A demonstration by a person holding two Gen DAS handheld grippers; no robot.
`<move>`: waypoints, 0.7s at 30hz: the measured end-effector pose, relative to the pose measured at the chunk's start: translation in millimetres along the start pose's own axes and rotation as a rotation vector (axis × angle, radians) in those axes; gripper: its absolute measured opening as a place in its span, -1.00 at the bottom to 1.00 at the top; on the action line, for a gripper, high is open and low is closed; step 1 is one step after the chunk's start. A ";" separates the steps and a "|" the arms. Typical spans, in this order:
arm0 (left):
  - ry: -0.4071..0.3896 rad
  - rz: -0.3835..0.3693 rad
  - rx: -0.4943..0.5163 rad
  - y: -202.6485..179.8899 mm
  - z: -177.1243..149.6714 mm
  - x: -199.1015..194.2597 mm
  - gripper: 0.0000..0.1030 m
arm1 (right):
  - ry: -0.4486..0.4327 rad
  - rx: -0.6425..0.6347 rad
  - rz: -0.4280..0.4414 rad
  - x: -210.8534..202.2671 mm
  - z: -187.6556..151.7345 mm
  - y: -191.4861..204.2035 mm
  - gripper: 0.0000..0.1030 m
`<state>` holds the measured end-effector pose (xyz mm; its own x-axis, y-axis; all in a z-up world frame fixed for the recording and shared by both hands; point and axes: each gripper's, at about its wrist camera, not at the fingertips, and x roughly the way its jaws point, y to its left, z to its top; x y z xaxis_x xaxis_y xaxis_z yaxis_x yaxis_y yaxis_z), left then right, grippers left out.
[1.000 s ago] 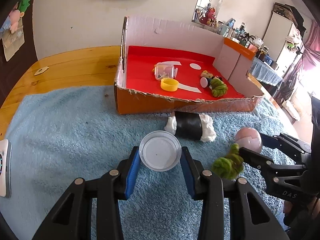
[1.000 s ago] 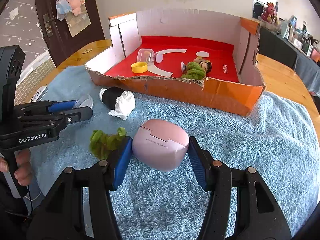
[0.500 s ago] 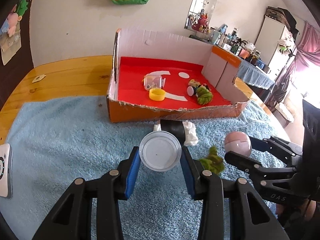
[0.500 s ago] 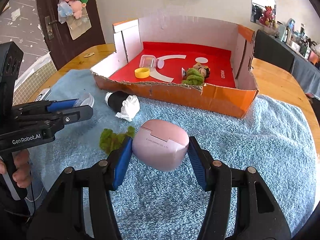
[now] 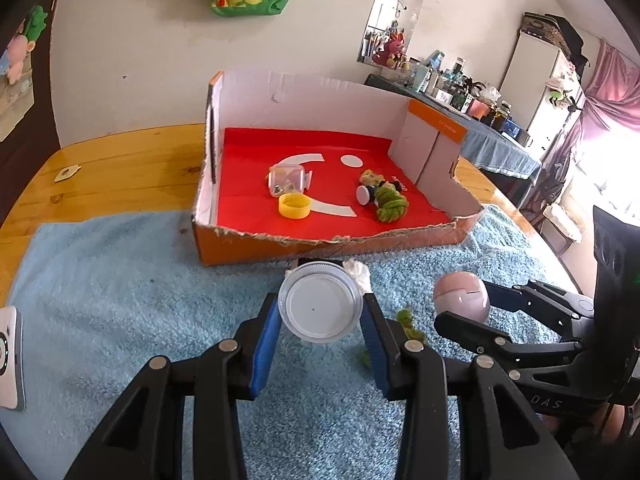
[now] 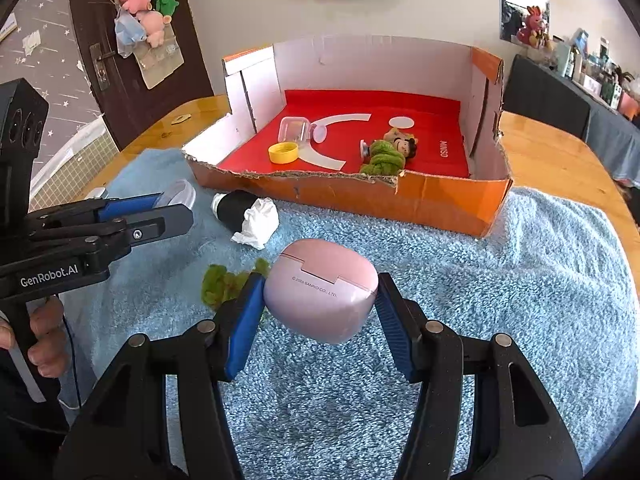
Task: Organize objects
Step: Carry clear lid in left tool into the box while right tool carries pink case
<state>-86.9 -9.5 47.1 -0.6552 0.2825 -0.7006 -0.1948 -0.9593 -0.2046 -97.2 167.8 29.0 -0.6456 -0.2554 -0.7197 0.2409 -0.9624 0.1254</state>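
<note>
Left tool (image 5: 320, 312) gripping clear lid (image 5: 320, 307), right tool (image 6: 320, 304) clasping pink case (image 6: 320, 295), above blue towel (image 6: 520, 280) on wooden table (image 5: 120, 168).

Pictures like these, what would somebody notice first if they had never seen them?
Probably the pink case, pinched between the right gripper fingers in the middle, above the blue towel. Next, the round clear lid clamped in the left gripper. Behind both sits the cardboard box with its bright red floor, holding a yellow cap and a green yarn bundle.
</note>
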 end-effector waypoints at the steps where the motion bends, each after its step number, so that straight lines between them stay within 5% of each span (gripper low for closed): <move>1: 0.000 -0.001 0.003 -1.0 1.1 0.8 -0.18 | -0.002 0.001 0.000 -0.4 0.9 -0.5 0.05; 21: -0.020 -0.003 0.029 -9.7 30.5 6.7 -0.18 | -0.034 0.000 0.021 -6.9 19.0 -8.1 0.05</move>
<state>-111.7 1.8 65.3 -0.6689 0.2858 -0.6862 -0.2175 -0.9580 -0.1871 -108.5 175.7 45.9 -0.6647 -0.2787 -0.6932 0.2549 -0.9567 0.1403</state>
